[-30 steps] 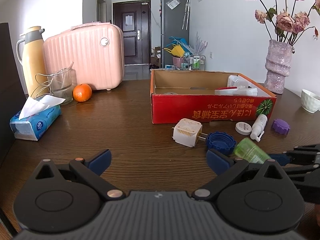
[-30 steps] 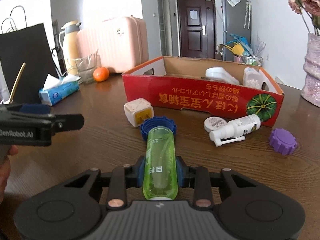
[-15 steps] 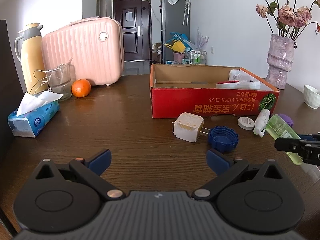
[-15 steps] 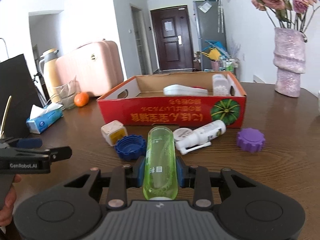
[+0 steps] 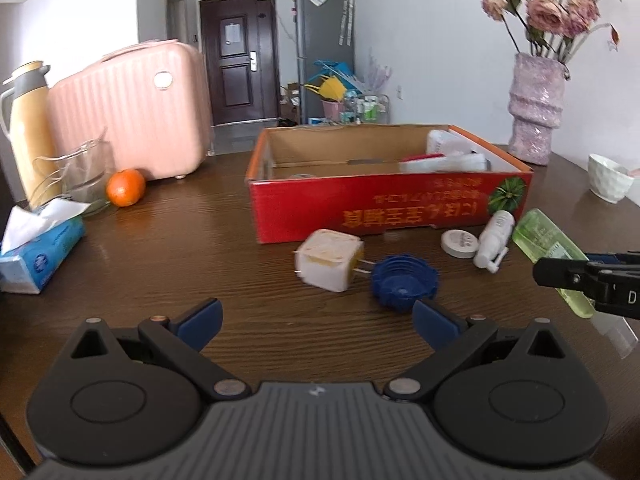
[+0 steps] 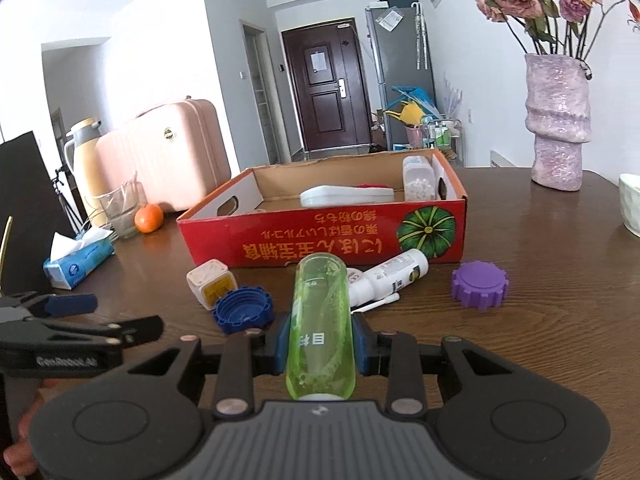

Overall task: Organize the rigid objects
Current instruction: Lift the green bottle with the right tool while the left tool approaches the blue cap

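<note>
My right gripper [image 6: 320, 346] is shut on a green plastic bottle [image 6: 320, 320] and holds it above the table, pointing at the red cardboard box [image 6: 320, 240]. The bottle also shows in the left wrist view [image 5: 548, 248] at the right edge. My left gripper [image 5: 316, 320] is open and empty, low over the table in front of a white plug cube [image 5: 328, 264] and a blue cap [image 5: 404, 282]. A white spray bottle [image 6: 388, 276], a small white lid [image 5: 460, 243] and a purple cap [image 6: 479, 285] lie in front of the box.
A pink suitcase [image 5: 132, 116], a thermos [image 5: 28, 128], a glass jar [image 5: 84, 176], an orange [image 5: 125, 187] and a tissue pack [image 5: 36, 252] stand at the left. A purple vase [image 6: 558, 124] and a white cup [image 5: 608, 178] stand at the right. The box holds several items.
My right gripper has lifted the green bottle off the table and carried it up and to the right. My left gripper stays open and has moved a little toward the box.
</note>
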`<action>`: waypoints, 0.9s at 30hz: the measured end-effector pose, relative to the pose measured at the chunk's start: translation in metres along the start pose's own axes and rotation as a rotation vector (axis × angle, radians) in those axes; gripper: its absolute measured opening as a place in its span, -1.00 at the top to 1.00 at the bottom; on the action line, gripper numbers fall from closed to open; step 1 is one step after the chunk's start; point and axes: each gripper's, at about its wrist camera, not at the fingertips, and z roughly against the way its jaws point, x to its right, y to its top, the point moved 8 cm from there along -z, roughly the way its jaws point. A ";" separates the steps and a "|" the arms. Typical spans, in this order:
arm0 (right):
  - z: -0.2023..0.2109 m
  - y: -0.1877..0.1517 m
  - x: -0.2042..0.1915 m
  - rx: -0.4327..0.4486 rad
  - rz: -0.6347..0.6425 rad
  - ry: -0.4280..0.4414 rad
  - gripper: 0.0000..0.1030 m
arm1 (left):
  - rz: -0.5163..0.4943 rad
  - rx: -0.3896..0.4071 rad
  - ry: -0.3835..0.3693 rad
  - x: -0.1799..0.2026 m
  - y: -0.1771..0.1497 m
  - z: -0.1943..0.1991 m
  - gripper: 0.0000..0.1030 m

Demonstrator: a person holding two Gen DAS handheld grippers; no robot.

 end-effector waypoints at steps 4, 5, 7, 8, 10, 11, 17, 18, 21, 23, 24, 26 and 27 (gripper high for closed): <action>0.001 0.002 0.007 0.005 -0.024 -0.005 0.41 | -0.025 -0.023 0.013 0.017 0.001 -0.015 -1.00; 0.001 0.003 0.008 0.006 -0.030 -0.008 0.41 | -0.023 -0.030 0.018 0.021 0.002 -0.019 -1.00; 0.001 0.003 0.012 0.009 -0.041 -0.016 0.41 | -0.019 -0.038 0.024 0.027 0.003 -0.027 -1.00; 0.001 0.004 0.013 0.011 -0.047 -0.021 0.41 | -0.017 -0.040 0.028 0.029 0.004 -0.030 -1.00; 0.002 0.005 0.018 0.019 -0.065 -0.034 0.41 | -0.017 -0.052 0.047 0.034 0.005 -0.038 -1.00; 0.002 0.005 0.020 0.022 -0.074 -0.037 0.41 | -0.015 -0.055 0.051 0.035 0.005 -0.040 -1.00; -0.001 0.006 0.030 0.023 -0.109 -0.060 0.41 | -0.025 -0.065 0.068 0.046 0.006 -0.056 -1.00; -0.001 0.006 0.031 0.023 -0.111 -0.063 0.41 | -0.026 -0.061 0.067 0.047 0.007 -0.055 -1.00; -0.002 0.006 0.033 0.023 -0.115 -0.070 0.41 | -0.029 -0.052 0.068 0.052 0.009 -0.058 -1.00; -0.003 0.006 0.033 0.021 -0.116 -0.072 0.41 | -0.029 -0.052 0.071 0.055 0.010 -0.061 -1.00; -0.003 0.006 0.033 0.021 -0.116 -0.073 0.41 | -0.029 -0.054 0.069 0.057 0.011 -0.062 -1.00; -0.003 0.006 0.033 0.021 -0.116 -0.073 0.41 | -0.031 -0.053 0.072 0.059 0.011 -0.063 -0.97; -0.003 0.006 0.033 0.021 -0.115 -0.073 0.41 | -0.032 -0.052 0.073 0.060 0.011 -0.064 -0.83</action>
